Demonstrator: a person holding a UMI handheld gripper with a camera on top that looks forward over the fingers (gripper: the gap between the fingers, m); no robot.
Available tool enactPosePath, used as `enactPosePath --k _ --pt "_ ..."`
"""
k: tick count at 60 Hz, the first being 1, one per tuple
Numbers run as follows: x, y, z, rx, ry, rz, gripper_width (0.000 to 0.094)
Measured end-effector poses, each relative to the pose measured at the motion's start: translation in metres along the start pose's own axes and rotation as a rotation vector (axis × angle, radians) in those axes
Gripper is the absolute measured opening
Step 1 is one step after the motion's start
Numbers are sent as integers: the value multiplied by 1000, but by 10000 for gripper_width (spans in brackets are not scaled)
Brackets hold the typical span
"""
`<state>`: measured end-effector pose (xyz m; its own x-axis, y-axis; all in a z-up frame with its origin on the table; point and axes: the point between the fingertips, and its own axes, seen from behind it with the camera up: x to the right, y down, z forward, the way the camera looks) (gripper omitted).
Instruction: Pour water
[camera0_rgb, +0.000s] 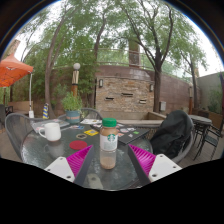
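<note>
Fingers of the gripper (110, 160) stand spread apart, their magenta pads (79, 158) facing inward at roughly eight and four o'clock of a bottle (108, 145) that stands upright between them on a round glass table (60, 150). A gap shows on each side of the bottle, so the claw is released and presses on nothing. The bottle has a green cap, a clear upper part and an orange label. At about ten o'clock from the bottle, farther across the glass, sits a white mug (50, 131) with its handle turned to the left. Small coloured cards (108, 127) lie scattered on the tabletop at twelve o'clock, beyond the bottle. A dark bag (172, 135) rests on a chair at two o'clock, at the table's far right side. Beyond the table stands a stone outdoor fireplace (124, 94) under tall trees, with a potted plant (71, 103) to its left and an orange umbrella (12, 71) at nine o'clock.
</note>
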<state>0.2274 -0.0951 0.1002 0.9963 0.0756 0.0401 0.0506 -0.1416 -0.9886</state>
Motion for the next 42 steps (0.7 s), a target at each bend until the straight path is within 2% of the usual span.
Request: enactPosePath --k 14,16,17,18,19,20,22,27,29,31,35,42 --pt "-3 0 94 -28 74 78 790" --pt "-7 5 102 -48 72 108 752" --pt "-9 7 107 -56 72 121 694" --pt "-10 10 110 -65 71 133 590" --pt "-11 14 113 -77 73 145 441" --pt "-11 18 114 -89 79 149 422" --pt "-7 12 114 -51 106 147 419" --pt "-4 11 112 -42 150 134 419" --pt "-4 14 113 -39 168 125 379" --pt "-4 14 113 -42 178 119 378" --pt "-6 13 114 -44 192 87 294" --pt "-31 -11 116 -39 172 -83 276"
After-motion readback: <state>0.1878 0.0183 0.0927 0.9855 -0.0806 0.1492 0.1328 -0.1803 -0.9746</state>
